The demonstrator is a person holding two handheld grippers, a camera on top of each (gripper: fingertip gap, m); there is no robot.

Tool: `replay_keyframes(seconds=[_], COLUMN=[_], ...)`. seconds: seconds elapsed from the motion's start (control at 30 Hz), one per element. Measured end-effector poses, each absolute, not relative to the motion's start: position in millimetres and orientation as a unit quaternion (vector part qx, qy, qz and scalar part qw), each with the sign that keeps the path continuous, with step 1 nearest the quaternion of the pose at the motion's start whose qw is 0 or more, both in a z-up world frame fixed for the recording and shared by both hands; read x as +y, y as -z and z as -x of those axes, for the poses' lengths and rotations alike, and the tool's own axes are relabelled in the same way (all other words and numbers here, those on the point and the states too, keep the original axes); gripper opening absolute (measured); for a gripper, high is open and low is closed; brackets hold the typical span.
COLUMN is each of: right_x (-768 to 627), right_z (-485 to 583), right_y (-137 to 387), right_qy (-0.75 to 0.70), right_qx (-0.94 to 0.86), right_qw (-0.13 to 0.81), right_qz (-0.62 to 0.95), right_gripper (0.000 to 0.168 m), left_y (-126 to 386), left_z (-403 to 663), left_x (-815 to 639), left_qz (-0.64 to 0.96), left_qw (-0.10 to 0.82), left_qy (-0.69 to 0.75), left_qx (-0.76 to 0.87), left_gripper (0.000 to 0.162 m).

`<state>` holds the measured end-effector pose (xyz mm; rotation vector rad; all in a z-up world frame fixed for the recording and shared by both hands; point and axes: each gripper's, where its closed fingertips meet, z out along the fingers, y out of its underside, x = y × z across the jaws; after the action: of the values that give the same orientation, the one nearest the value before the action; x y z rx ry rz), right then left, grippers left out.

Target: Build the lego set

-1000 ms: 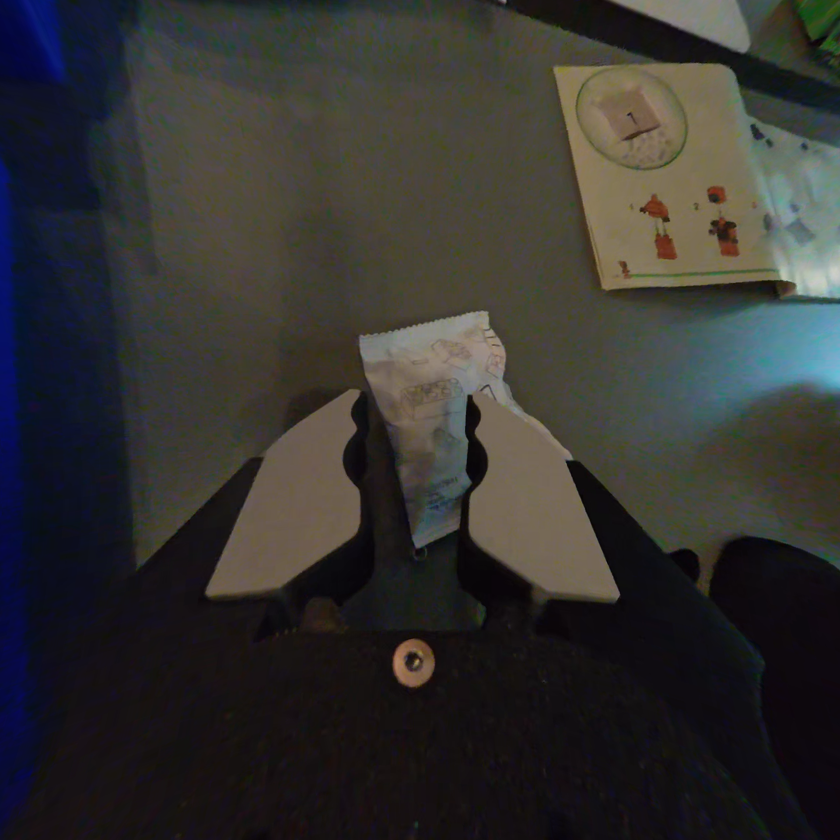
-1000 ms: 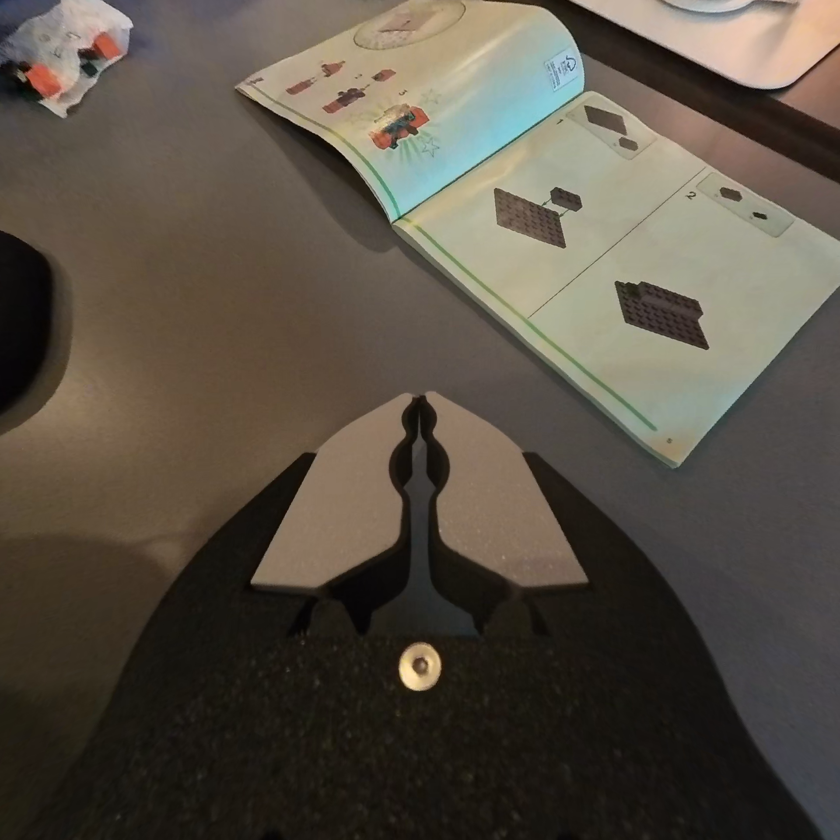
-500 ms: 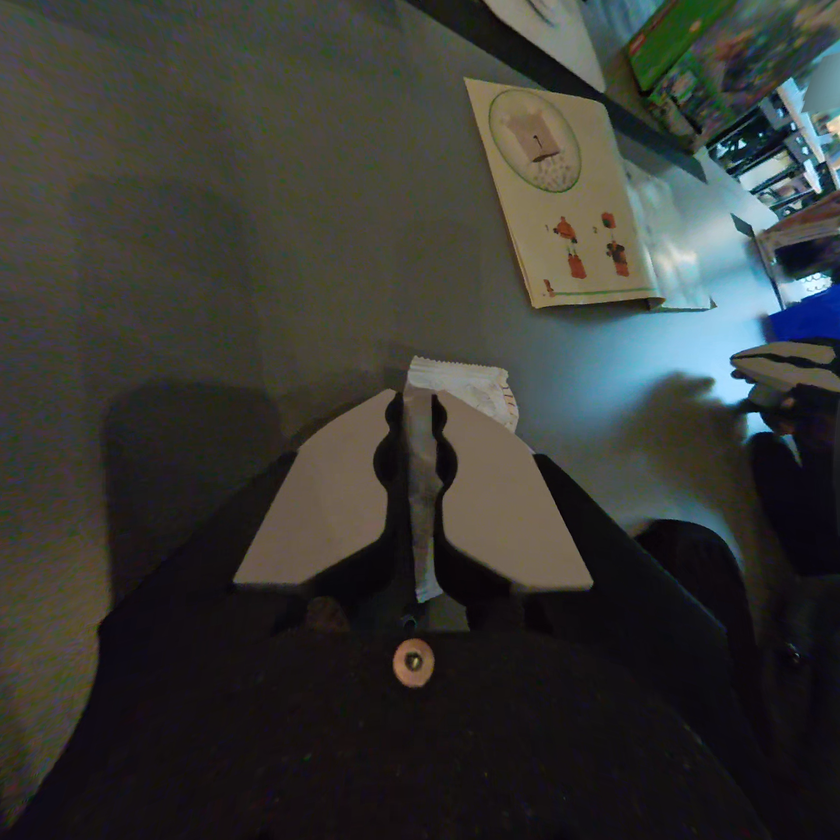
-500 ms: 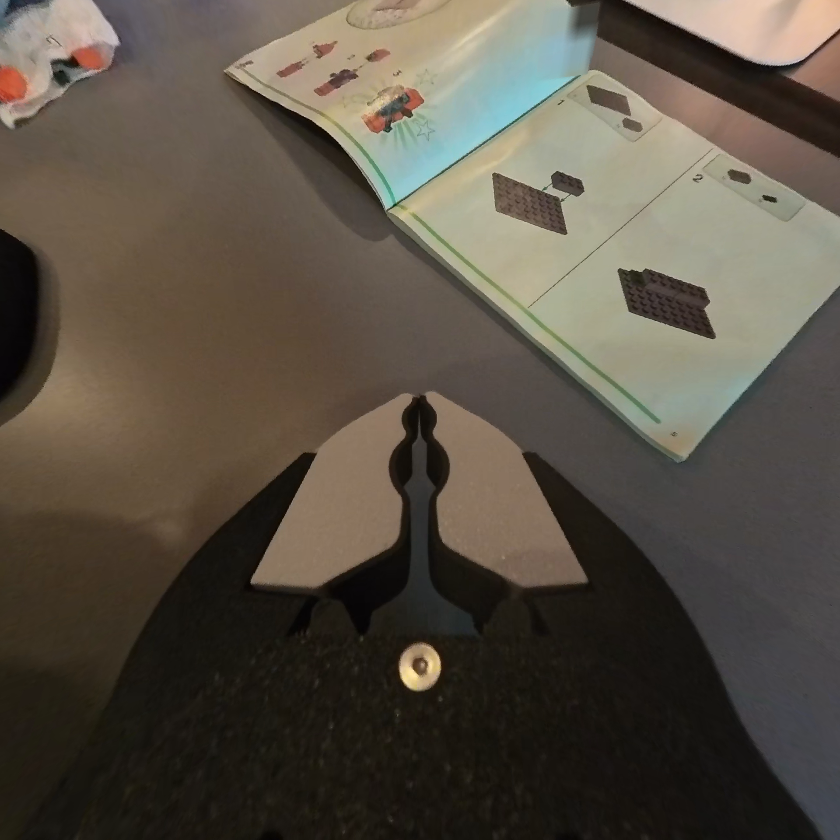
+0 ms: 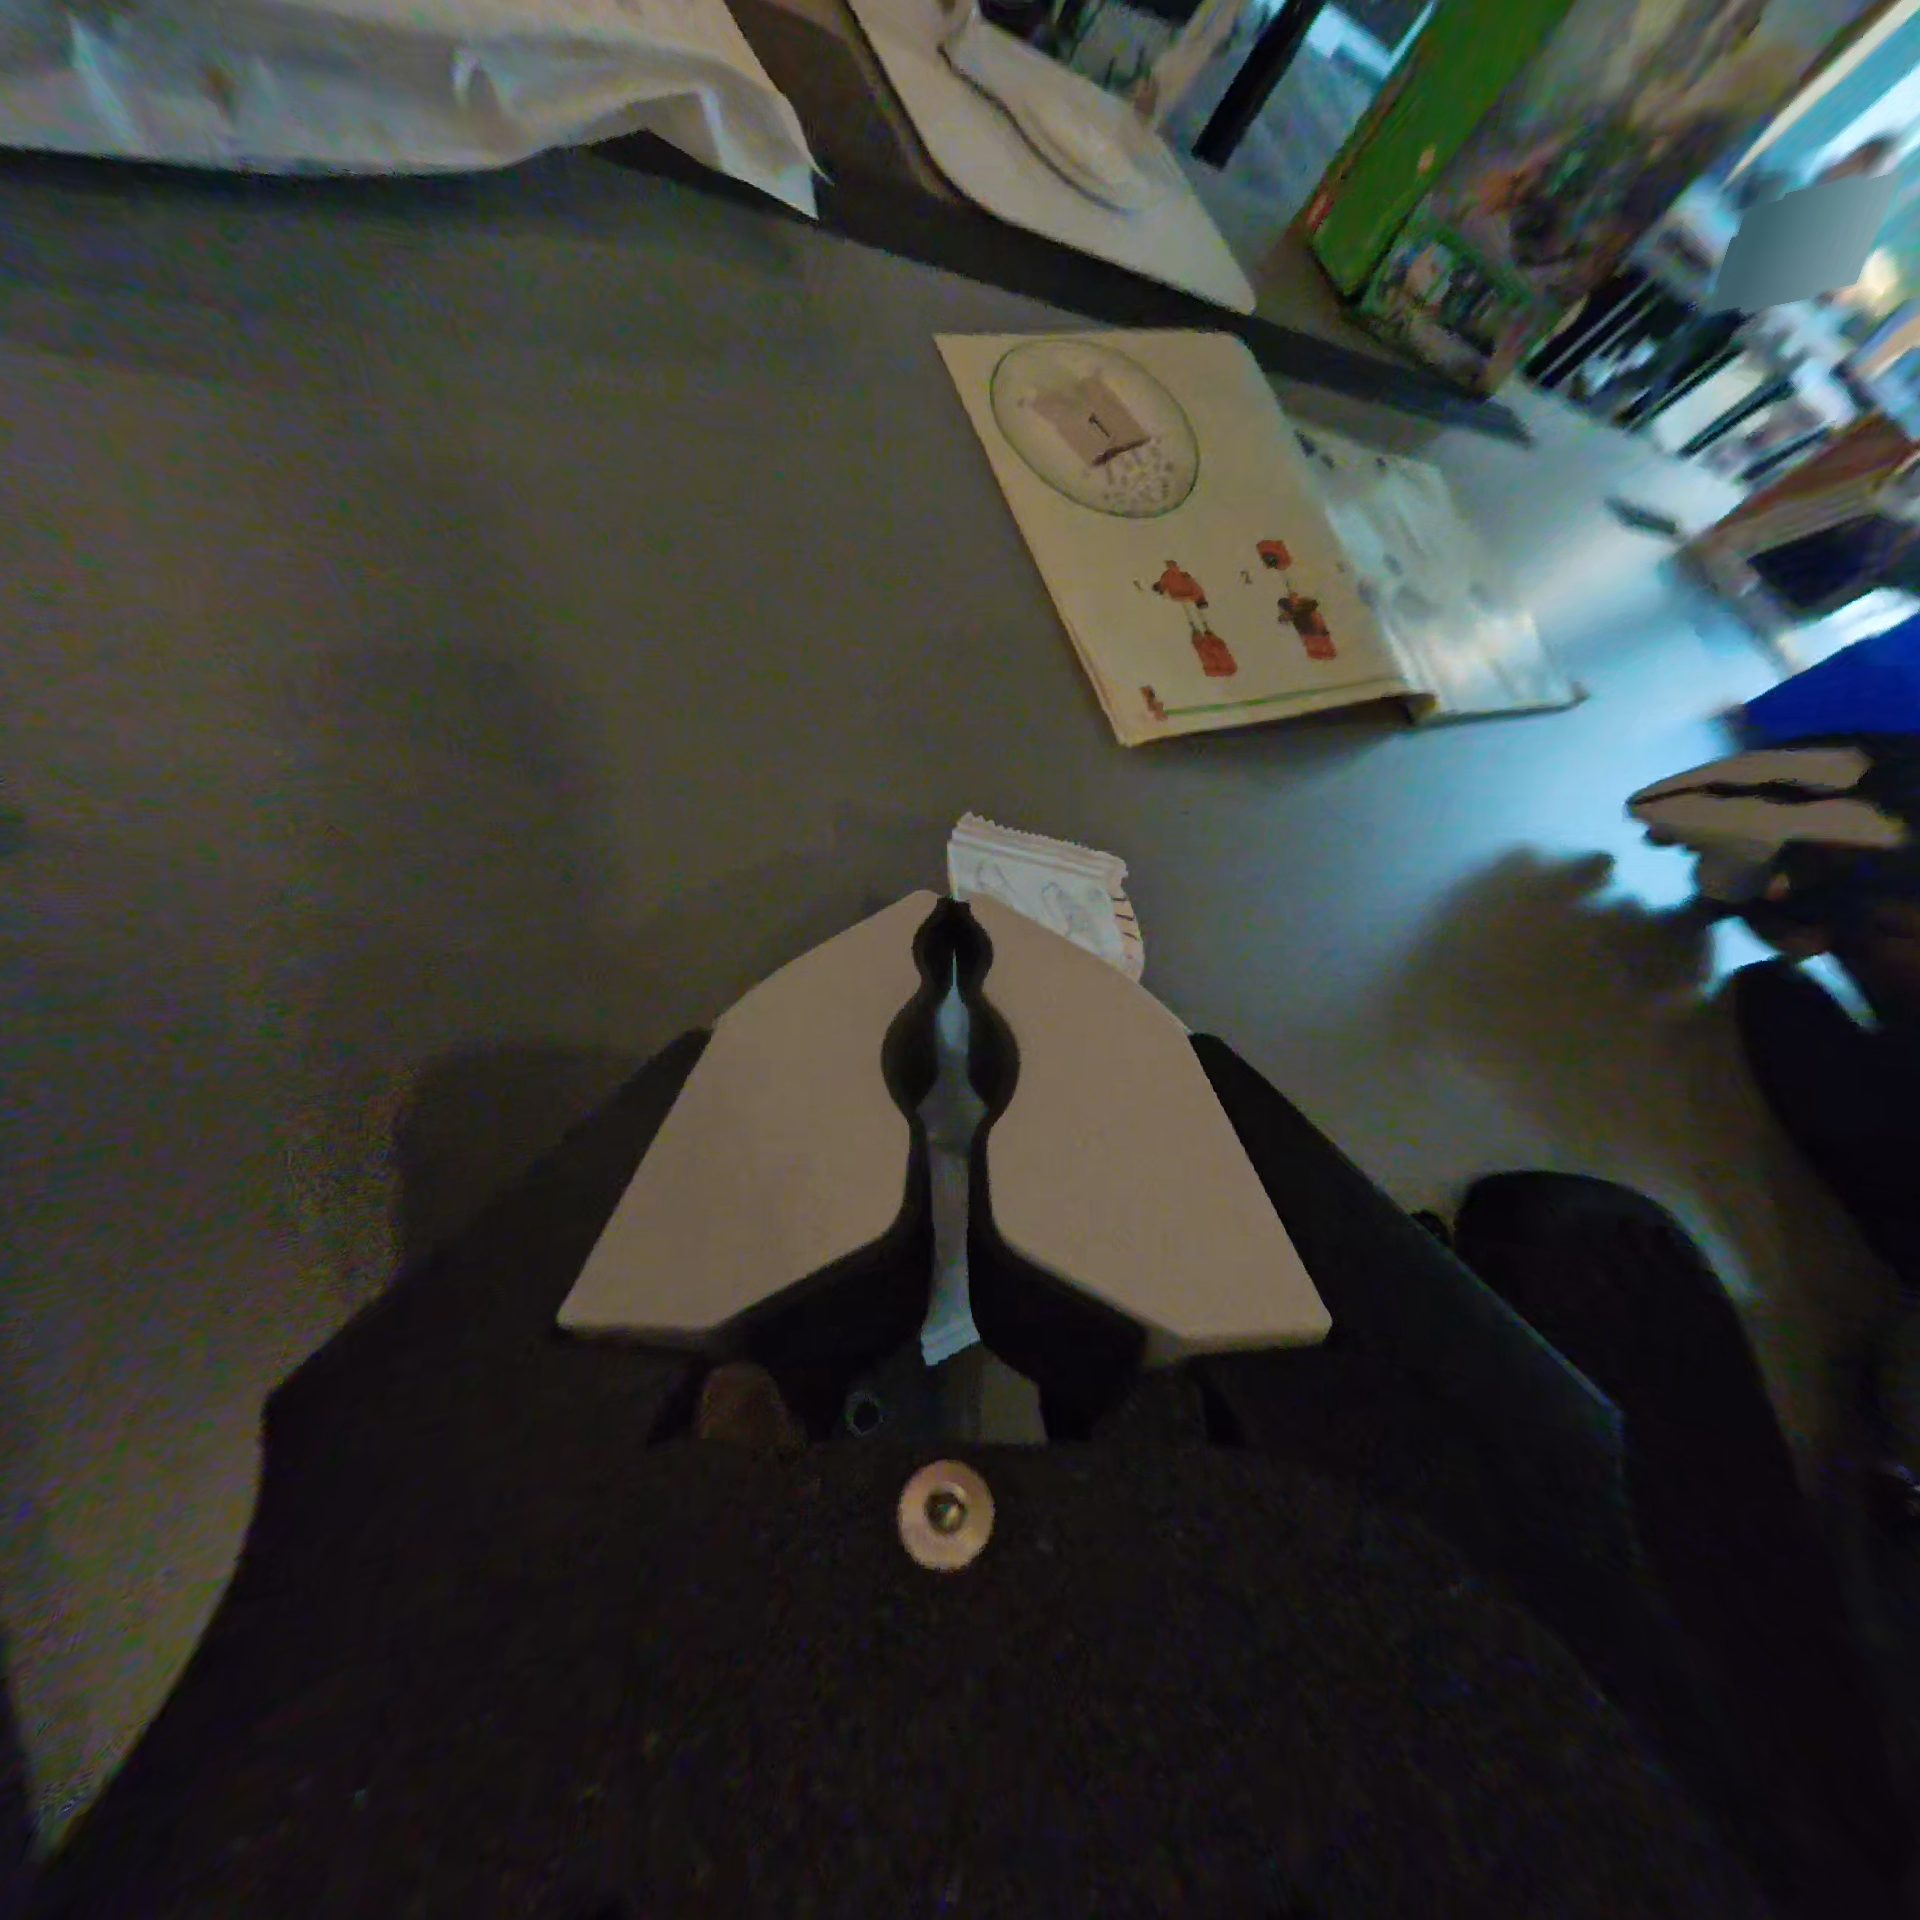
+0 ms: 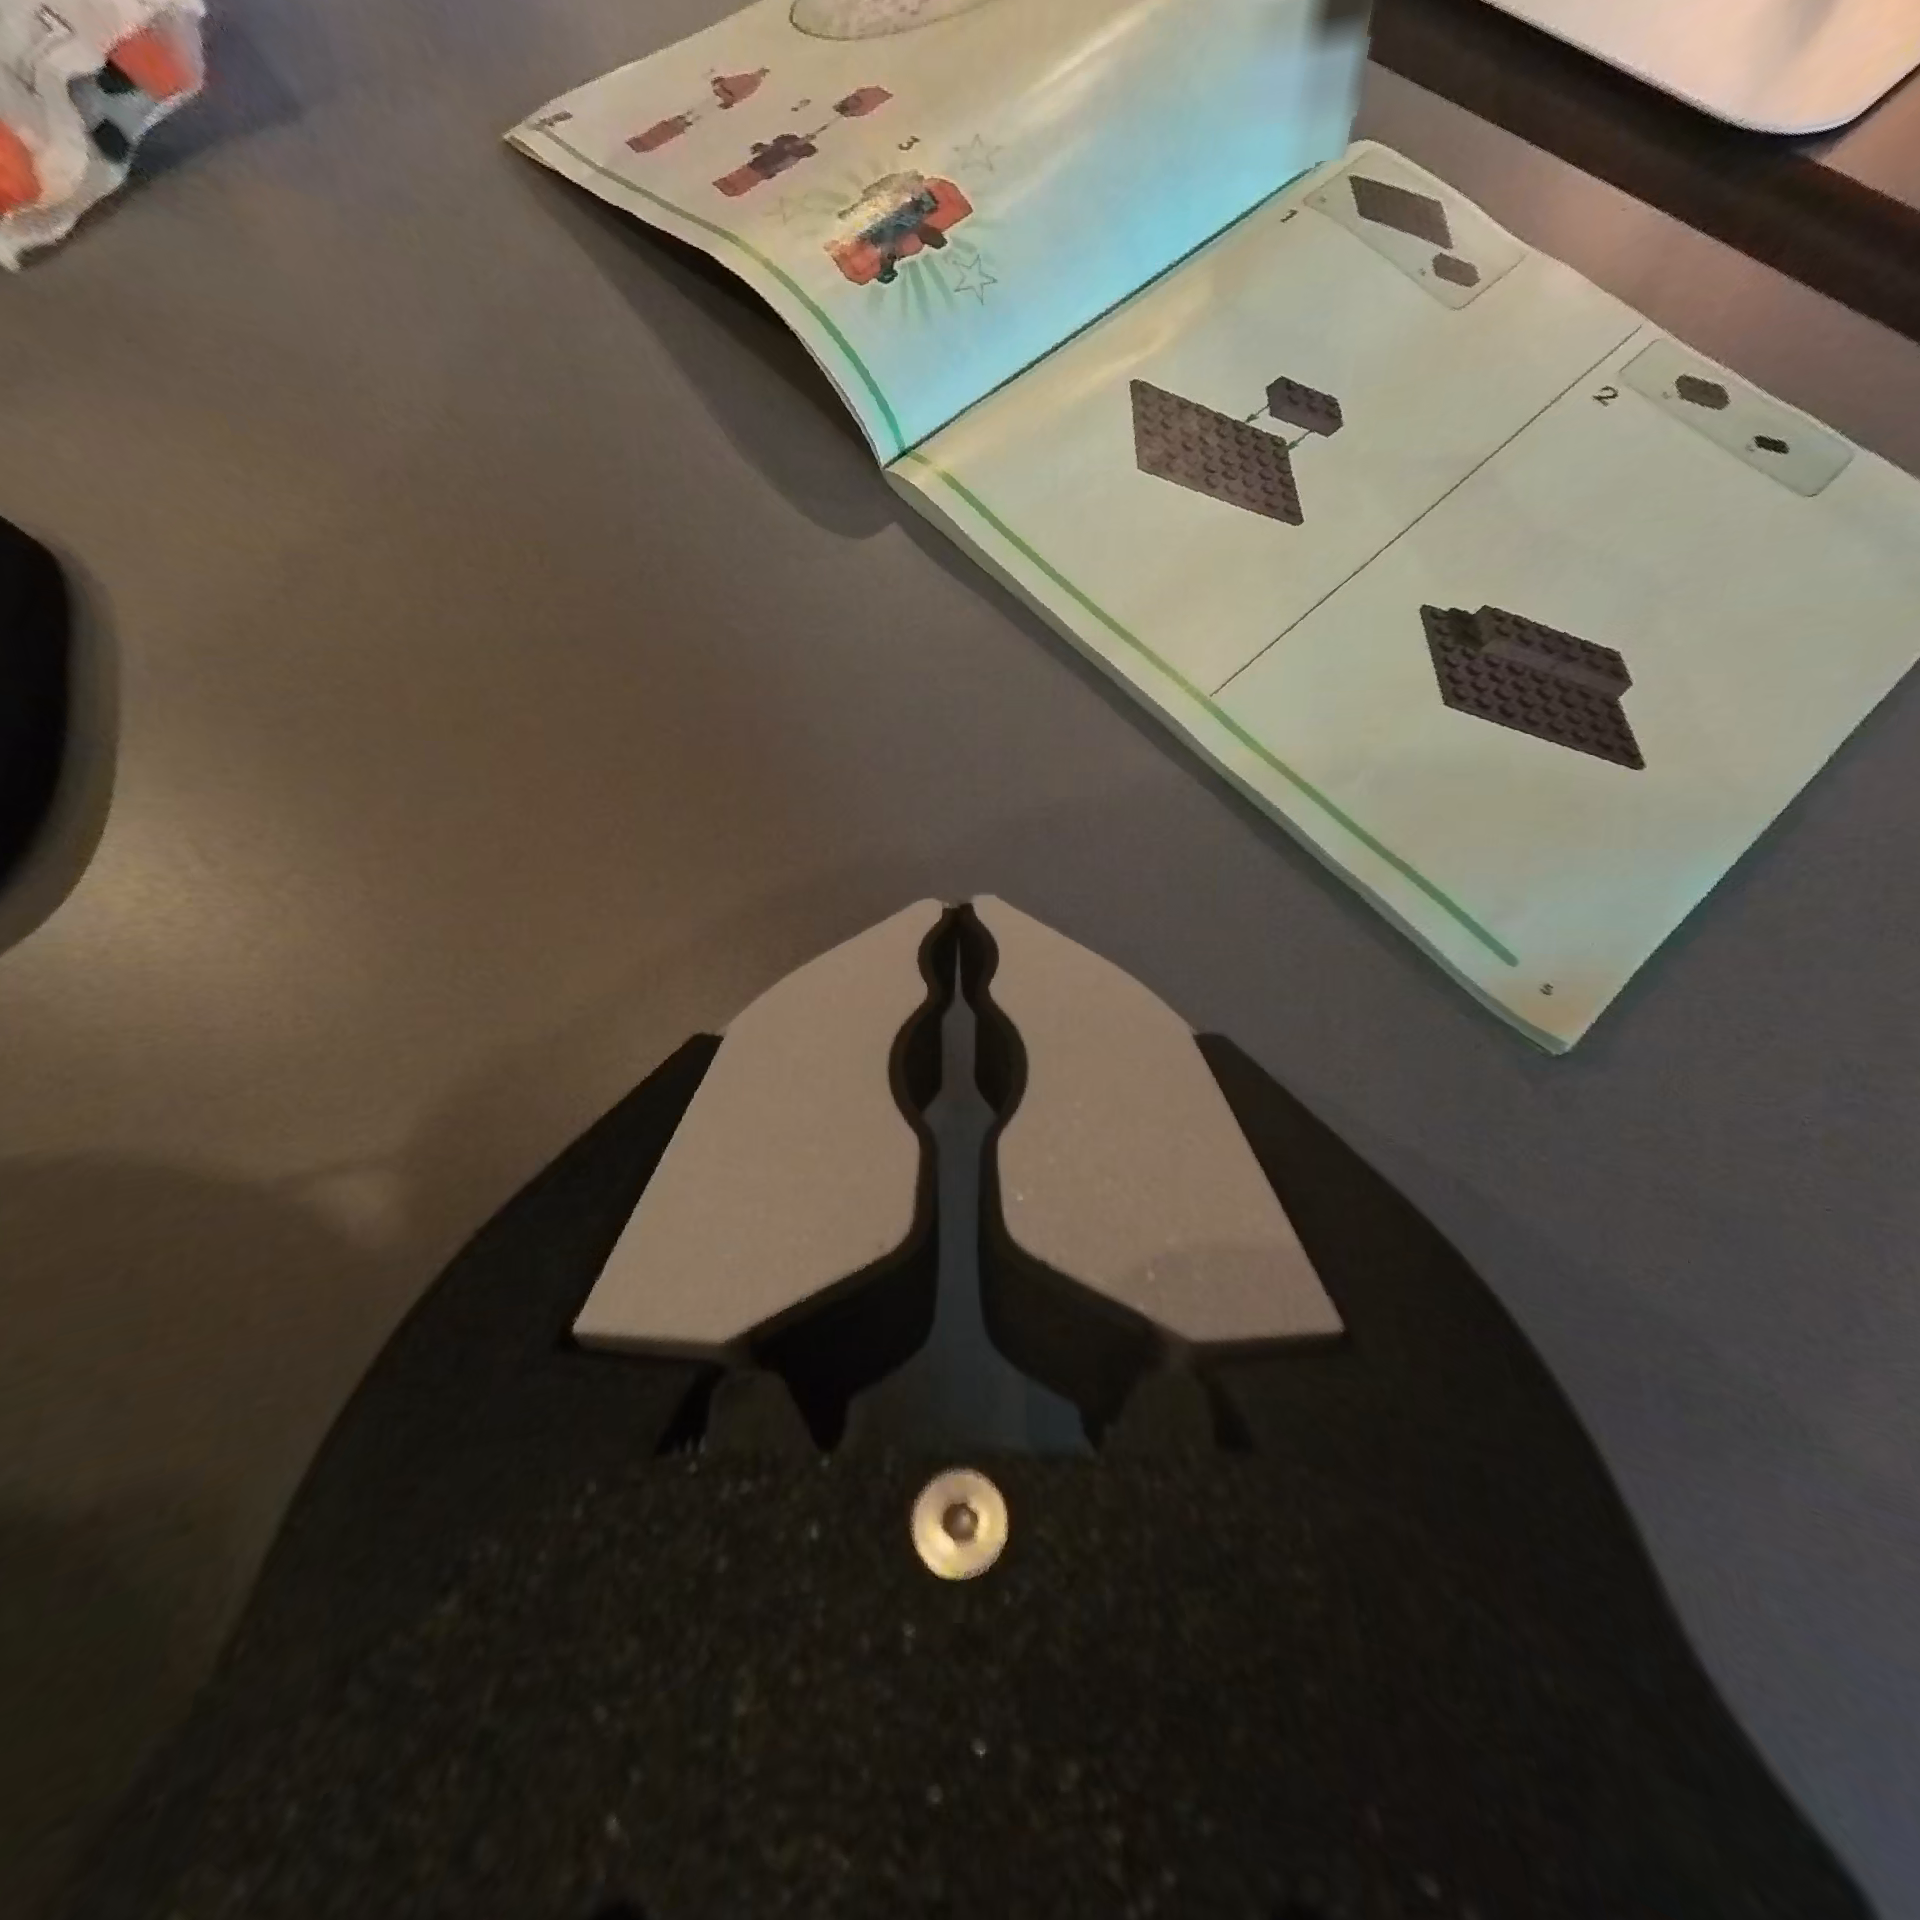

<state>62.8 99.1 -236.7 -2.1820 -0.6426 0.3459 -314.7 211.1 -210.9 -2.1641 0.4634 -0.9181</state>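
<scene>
My left gripper (image 5: pixel 954 914) is shut on a white paper parts bag (image 5: pixel 1039 899). The bag's top edge sticks out past the fingertips and a strip of it runs back between the fingers. It is held just above the grey table (image 5: pixel 520 623). The open instruction booklet (image 5: pixel 1195 540) lies ahead to the right. My right gripper (image 6: pixel 961 912) is shut and empty above the table (image 6: pixel 468 623), with the booklet (image 6: pixel 1351 499) ahead to its right. The right gripper also shows blurred at the right edge of the left wrist view (image 5: pixel 1766 810).
Another white bag with orange pieces (image 6: pixel 73 135) lies at the far left of the right wrist view. A green box (image 5: pixel 1403 156) and white sheets (image 5: pixel 416 83) stand along the table's far edge. A dark rounded shape (image 6: pixel 42 707) sits at the left. Left tips to right tips: about 40 cm.
My left gripper has closed fully on the bag, squeezing it flat, and has tilted and lifted so more of the room shows. My right gripper has moved slightly forward.
</scene>
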Motion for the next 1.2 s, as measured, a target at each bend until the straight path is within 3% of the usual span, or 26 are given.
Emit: replay_keyframes(seconds=[0.2,1.2], right_x=[98.3,75.2], right_z=[-58.9,16.0], right_y=[235.9,222.6], right_qy=[-0.134,-0.109], right_qx=[-0.263,-0.417], right_qw=[0.409,0.437], right_qz=[0.863,0.789], right_gripper=[0.0,0.0], left_y=[212.1,175.3], left_z=[297.3,246.9], left_x=[200.9,200.8], left_qz=[0.852,0.835], left_qw=[0.366,0.378], left_qy=[0.269,0.095], left_qx=[0.261,0.388], left_gripper=[0.0,0.0])
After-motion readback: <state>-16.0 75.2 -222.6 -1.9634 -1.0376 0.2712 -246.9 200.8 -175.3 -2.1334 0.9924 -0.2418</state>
